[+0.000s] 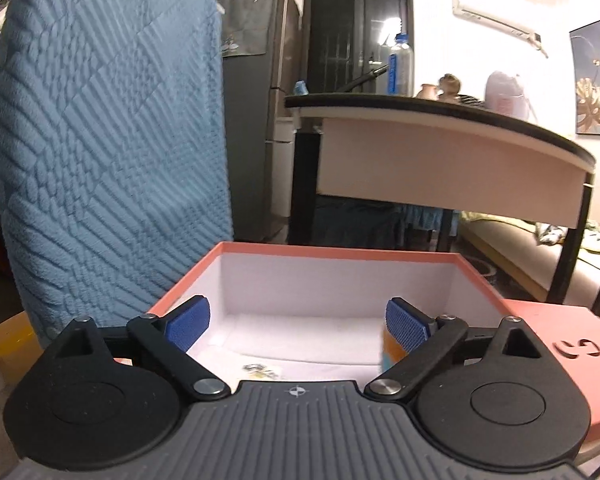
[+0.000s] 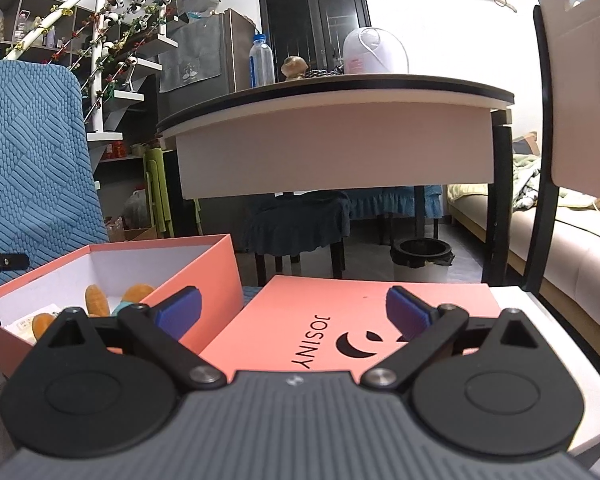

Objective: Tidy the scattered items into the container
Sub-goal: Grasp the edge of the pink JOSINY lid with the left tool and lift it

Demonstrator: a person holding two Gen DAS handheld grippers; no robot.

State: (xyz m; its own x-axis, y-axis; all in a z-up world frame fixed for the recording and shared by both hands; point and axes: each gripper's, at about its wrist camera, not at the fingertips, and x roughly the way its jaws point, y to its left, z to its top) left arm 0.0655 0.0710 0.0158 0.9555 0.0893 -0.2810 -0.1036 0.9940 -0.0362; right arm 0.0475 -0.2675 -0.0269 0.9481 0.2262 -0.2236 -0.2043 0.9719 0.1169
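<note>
An open salmon-pink box with a white inside sits right under my left gripper, which hangs open over it with nothing between its blue pads. A small printed packet lies on the box floor, and a colourful item shows behind the right pad. In the right wrist view the same box stands at the left, holding an orange and teal plush toy. My right gripper is open and empty above the pink lid printed JOSINY.
A blue quilted chair back rises close on the left. Ahead stands a dark-edged table with a water bottle, a figurine and a white appliance. A black bin sits under it, a sofa at right.
</note>
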